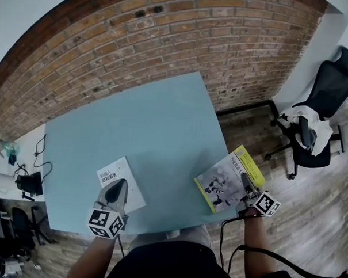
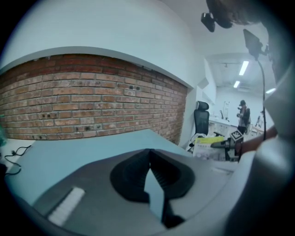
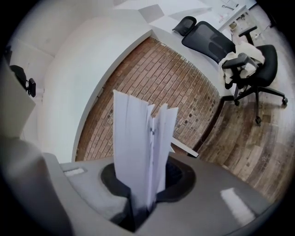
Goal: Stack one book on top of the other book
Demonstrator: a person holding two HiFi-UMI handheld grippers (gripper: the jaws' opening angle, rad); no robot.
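A white book lies flat on the light blue table near its front left. My left gripper hovers over the book's near edge; in the left gripper view its fingertips meet with nothing between them. A second book with a yellow and white cover is at the table's front right corner, tilted, with my right gripper shut on its near edge. The right gripper view shows its white pages standing up between the jaws of that gripper. The same book appears far right in the left gripper view.
A brick wall runs behind the table. A black office chair draped with cloth stands on the wooden floor to the right. A small white side table with cables and a dark device sits at the left. A person stands far off.
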